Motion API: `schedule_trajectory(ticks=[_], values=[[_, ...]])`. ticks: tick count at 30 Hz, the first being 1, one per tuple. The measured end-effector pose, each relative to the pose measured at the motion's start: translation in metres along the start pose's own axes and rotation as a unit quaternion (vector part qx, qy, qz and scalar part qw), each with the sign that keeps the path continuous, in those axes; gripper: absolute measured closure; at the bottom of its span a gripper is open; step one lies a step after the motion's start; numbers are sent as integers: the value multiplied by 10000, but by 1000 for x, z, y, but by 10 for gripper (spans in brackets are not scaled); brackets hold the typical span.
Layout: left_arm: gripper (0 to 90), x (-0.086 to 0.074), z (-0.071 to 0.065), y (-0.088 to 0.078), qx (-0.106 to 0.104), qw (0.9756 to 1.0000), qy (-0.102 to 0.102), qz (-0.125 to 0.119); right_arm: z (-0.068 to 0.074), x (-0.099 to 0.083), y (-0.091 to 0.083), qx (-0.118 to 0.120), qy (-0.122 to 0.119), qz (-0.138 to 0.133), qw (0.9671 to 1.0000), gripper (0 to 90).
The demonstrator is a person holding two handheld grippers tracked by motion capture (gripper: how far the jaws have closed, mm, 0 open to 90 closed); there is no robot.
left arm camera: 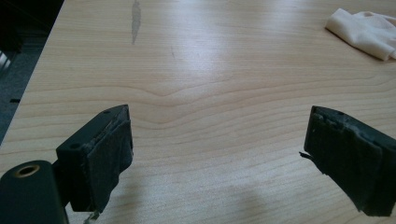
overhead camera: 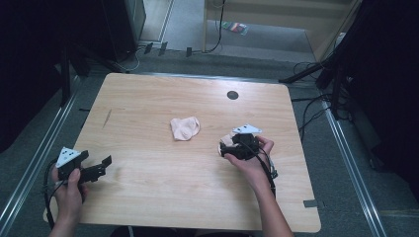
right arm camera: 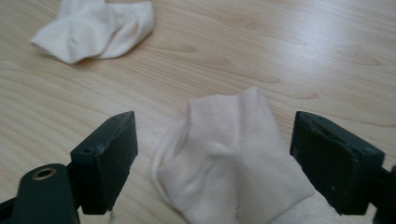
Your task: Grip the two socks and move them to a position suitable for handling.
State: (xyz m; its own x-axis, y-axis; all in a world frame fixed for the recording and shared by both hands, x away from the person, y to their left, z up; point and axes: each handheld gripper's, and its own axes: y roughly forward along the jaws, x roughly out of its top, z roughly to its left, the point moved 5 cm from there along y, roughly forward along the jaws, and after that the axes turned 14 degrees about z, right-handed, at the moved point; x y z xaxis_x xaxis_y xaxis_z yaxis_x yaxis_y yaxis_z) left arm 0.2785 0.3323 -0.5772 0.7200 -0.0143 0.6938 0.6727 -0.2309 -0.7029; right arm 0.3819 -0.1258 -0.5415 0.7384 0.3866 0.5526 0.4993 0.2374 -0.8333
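Right gripper (right arm camera: pixel 215 158) low, straddling sock (right arm camera: pixel 233 158)

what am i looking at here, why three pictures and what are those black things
A person sits at a wooden table holding a hand-held gripper in each hand: a tool with two black jaws that pinch things. The high view looks down from above. The other two pictures come from small cameras riding on each tool, looking along its jaws. The left hand-held gripper is open over bare wood. The right hand-held gripper is open, its jaws either side of a pale sock that they do not press yet. A second sock lies crumpled near the table's middle. Nothing is held.
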Motion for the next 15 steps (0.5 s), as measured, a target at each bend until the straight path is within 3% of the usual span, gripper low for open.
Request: schedule_trajectory(ticks=[8, 11, 15], values=[[83, 0, 0, 0, 2, 10000, -4, 17, 1, -1, 20, 92, 27, 199, 9998, 178], [83, 0, 0, 0, -1, 10000, -8, 19, -2, -3, 22, -54, 109, 106, 9999, 224], [83, 0, 0, 0, 1, 10000, -7, 19, -4, -6, 26, -77, 160, 169, 9997, 235]])
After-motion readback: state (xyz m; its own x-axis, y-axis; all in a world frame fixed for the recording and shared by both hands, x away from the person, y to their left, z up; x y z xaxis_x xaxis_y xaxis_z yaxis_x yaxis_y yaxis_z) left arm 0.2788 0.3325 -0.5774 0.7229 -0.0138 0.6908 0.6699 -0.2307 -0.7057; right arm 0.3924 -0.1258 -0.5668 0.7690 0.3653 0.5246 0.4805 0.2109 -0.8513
